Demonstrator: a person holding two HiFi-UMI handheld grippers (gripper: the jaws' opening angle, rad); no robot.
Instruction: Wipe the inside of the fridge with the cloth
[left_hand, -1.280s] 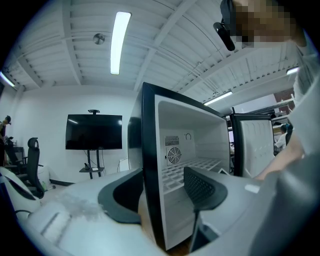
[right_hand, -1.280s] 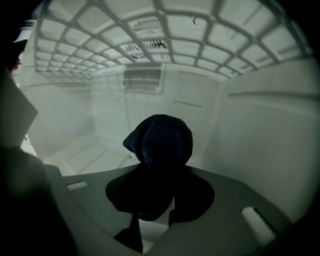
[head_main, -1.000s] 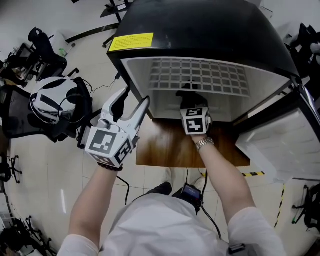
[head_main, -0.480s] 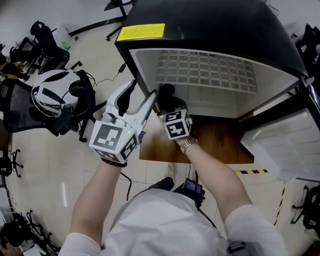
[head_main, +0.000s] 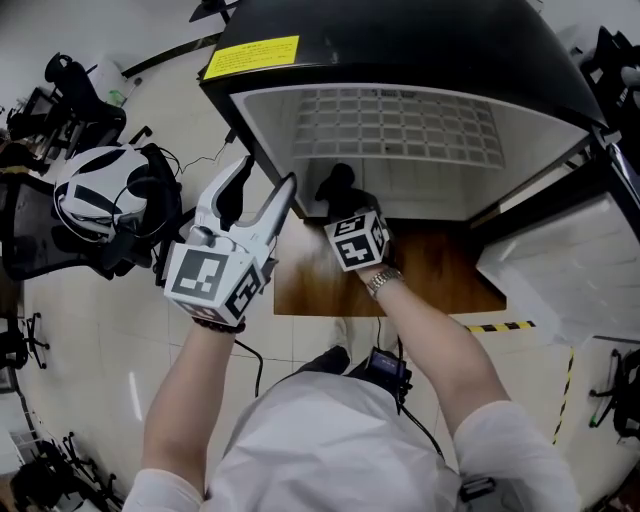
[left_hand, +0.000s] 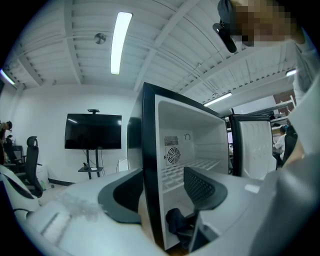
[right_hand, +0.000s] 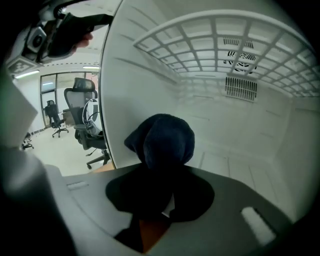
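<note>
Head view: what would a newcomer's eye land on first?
The open black fridge, with its white inside and wire shelf, fills the top of the view. Inside, by the left wall, the right gripper is shut on a dark cloth. The left gripper hangs open and empty beside the fridge's left edge.

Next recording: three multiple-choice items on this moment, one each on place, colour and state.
1. Where is the cloth? A on the floor; B in the right gripper, inside the fridge; C on the wire shelf.
2. The fridge's inner walls are: A white; B black; C yellow.
3. The left gripper is: A shut on the cloth; B shut on the door; C open, empty.
B: dark cloth bulges from its jaws by the inner wall.
A: both gripper views show white walls.
C: its jaws stand apart, gripping nothing.
</note>
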